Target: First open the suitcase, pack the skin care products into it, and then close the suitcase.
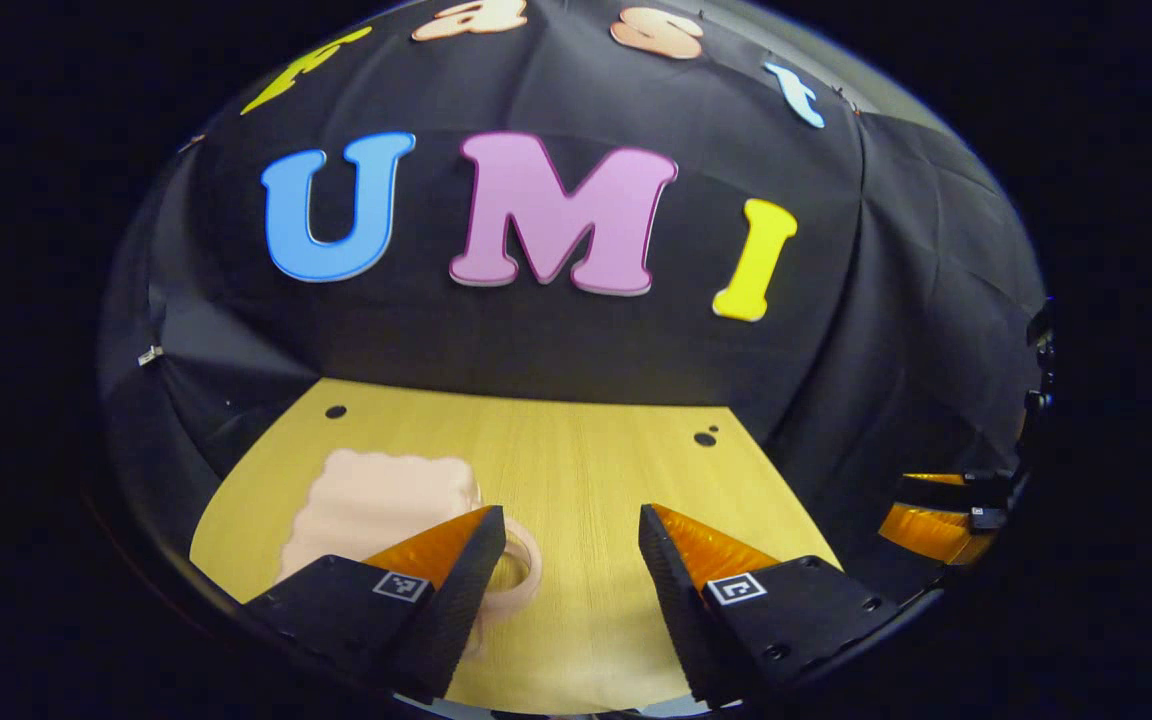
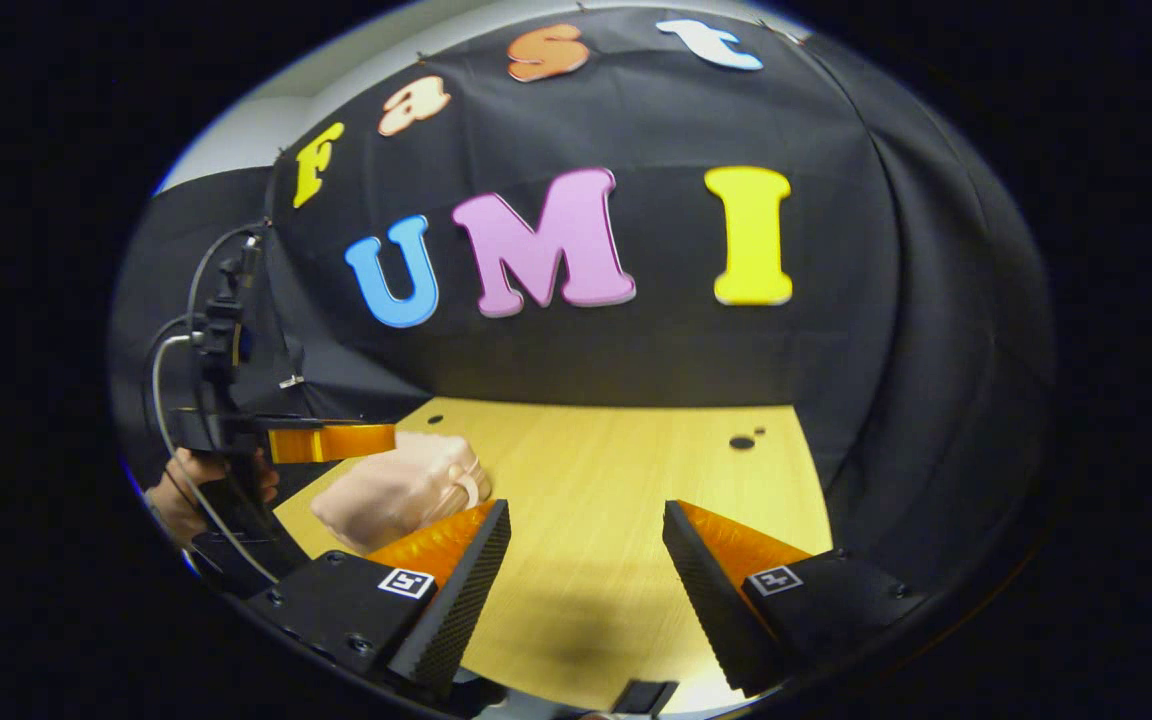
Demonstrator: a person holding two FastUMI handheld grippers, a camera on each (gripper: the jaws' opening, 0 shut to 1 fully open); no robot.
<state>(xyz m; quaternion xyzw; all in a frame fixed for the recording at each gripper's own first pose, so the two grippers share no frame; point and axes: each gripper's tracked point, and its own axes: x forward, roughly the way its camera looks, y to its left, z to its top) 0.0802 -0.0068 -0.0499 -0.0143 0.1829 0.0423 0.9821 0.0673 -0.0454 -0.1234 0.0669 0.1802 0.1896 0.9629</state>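
A black cloth wall (image 1: 576, 340) closes off the upper half of both views, draped in folds at the sides. Below it a pale wooden counter (image 1: 586, 470) spreads across the lower middle of each frame, with a few small dark holes near its far edge.

The pink suitcase (image 1: 376, 510), a small soft-looking case with a wavy edge, lies flat and closed on the counter. In the left gripper view it sits in the lower left of the frame, partly behind the left finger, with its ring-shaped handle (image 1: 519, 570) peeking out to the right of that finger. In the right gripper view the suitcase (image 2: 401, 488) lies at the lower left, just above the left finger.

The left gripper (image 1: 571, 585) hangs above the counter at the bottom of its own view, fingers spread wide apart with bare wood between them and nothing held. It also appears at the left edge of the right gripper view (image 2: 331, 442), near the suitcase, with cables and a hand (image 2: 186, 495) behind it.

The right gripper (image 2: 586, 590) is likewise wide open at the bottom of its view, empty over bare counter. At the right edge of the left gripper view it (image 1: 936, 525) shows partly, well apart from the suitcase.
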